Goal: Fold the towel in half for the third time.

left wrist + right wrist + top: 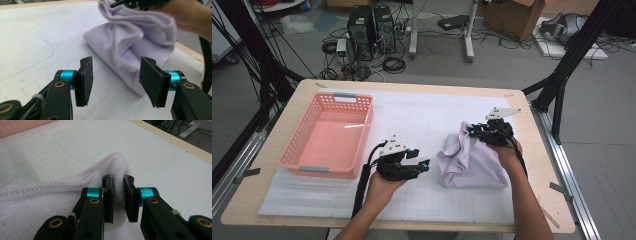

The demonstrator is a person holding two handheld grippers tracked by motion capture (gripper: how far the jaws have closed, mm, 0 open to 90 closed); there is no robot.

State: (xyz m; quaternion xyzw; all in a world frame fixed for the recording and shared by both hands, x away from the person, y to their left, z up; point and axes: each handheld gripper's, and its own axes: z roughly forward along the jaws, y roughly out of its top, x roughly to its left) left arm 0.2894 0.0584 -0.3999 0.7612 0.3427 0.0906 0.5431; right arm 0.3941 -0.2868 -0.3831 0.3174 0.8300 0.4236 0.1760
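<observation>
Right gripper [118,195] jaws pinch the pale lilac terry towel's [472,157] hemmed edge; left gripper [115,80] beside the towel, jaws wide apart, empty.

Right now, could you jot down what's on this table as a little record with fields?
Cloth: pale lilac towel, bunched on the white mat
Right tongs: shut on the towel's hemmed edge, lifting it
Left tongs: open, nothing between them, pointed at the towel
Basket: pink plastic basket, at the table's left
</observation>
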